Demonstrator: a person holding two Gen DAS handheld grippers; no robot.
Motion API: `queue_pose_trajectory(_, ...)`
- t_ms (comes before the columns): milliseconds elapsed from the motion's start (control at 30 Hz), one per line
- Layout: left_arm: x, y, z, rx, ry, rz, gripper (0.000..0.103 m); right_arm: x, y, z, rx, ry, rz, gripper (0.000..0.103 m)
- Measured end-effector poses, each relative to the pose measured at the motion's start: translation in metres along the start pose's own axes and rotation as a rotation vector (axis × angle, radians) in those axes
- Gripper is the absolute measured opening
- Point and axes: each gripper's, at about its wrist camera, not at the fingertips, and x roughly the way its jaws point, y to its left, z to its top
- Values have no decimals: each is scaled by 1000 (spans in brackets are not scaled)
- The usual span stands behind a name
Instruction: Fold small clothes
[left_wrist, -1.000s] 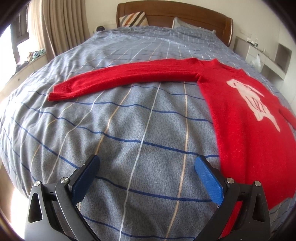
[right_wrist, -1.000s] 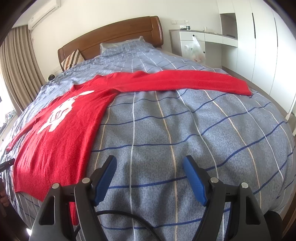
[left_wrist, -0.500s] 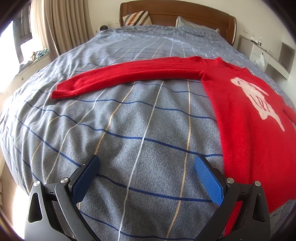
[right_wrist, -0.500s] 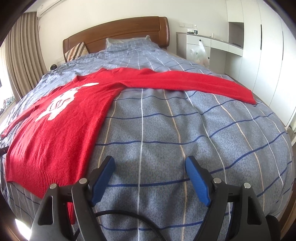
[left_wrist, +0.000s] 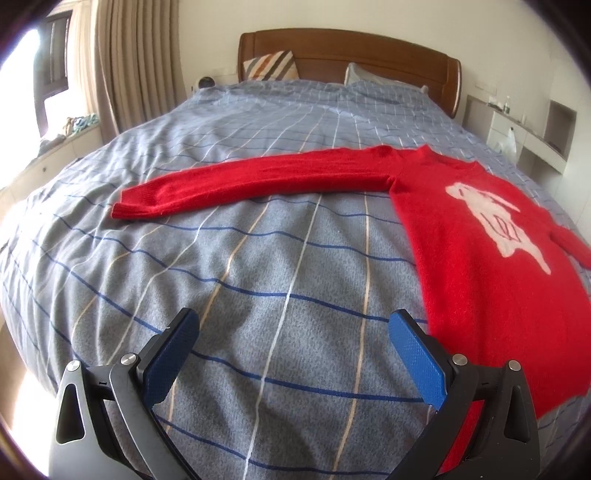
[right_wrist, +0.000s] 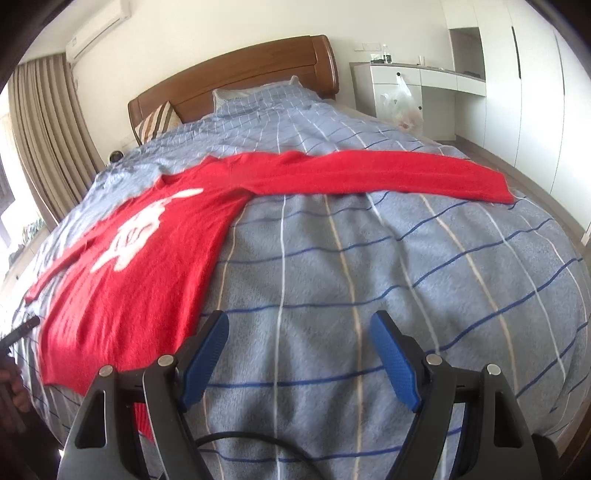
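The bed (left_wrist: 258, 258) carries a red sweater (left_wrist: 487, 266) spread flat near its foot edge, both sleeves stretched sideways along the bed's width. The left tongs (left_wrist: 291, 354) and right tongs (right_wrist: 299, 354) hover spread and empty, 1 at each bottom corner of the sweater's hem, equally near.

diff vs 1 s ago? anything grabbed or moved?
Nothing grabbed or let go. The red sweater lies flat on the bed exactly as before, both sleeves spread out. Only the views shifted: both cameras now show more of the headboard and wall. The left gripper and right gripper stay open and empty.
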Motion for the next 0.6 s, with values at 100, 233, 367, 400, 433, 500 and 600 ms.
queue_pose_trajectory(100,0,3,1,-19,-7,-1,103,-3,-48,37,144,-12,56,78)
queue_pose_trajectory(233,4,6,0,-39,7,1,103,16,-146,71,538,13,139,78)
queue_pose_trajectory(367,6,4,-2,-35,13,9,103,50,-210,78,765,36,150,68)
queue_pose_trajectory(400,6,3,-3,-31,17,12,103,56,-220,80,806,24,161,68)
queue_pose_trajectory(433,7,3,-3,-28,21,14,103,61,-226,82,833,13,175,66)
queue_pose_trajectory(500,9,2,-4,-25,28,21,103,70,-233,88,858,-14,175,64)
queue_pose_trajectory(600,12,3,-5,-37,38,25,103,81,-233,96,876,-42,170,55)
